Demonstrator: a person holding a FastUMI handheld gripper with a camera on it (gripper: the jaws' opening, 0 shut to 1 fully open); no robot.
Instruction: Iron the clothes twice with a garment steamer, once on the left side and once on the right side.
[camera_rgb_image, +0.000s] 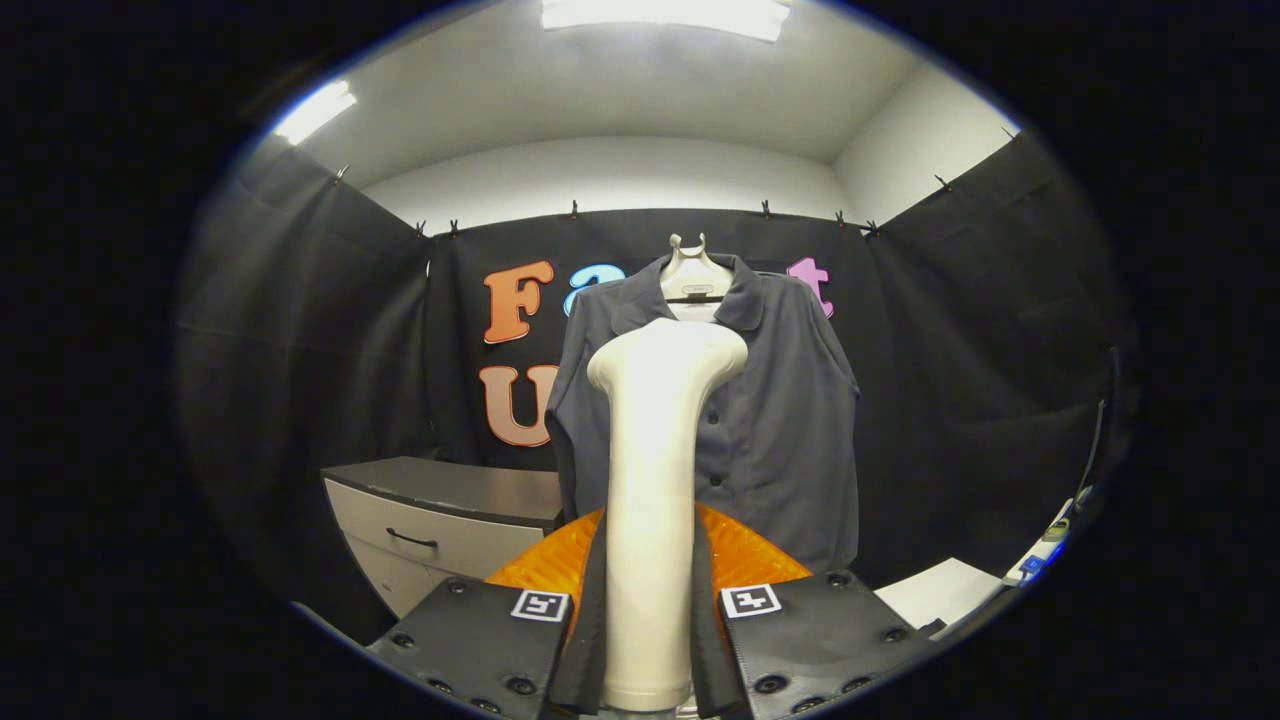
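A dark grey button-up shirt (780, 420) hangs on a white hanger (693, 272) in front of the booth's black wall. My gripper (648, 620) is shut on the cream-white handle of the garment steamer (655, 480), which stands upright between the fingers. The steamer's wide head (668, 358) sits at the height of the shirt's upper chest, over its left half and the button placket, still short of the cloth as far as I can tell. The lower left part of the shirt is hidden behind the steamer.
A grey cabinet with a drawer handle (440, 515) stands left of the shirt, low down. An orange body (745, 555) lies just beyond the fingers. A white sheet (940, 590) and a power strip (1045, 550) lie low on the right.
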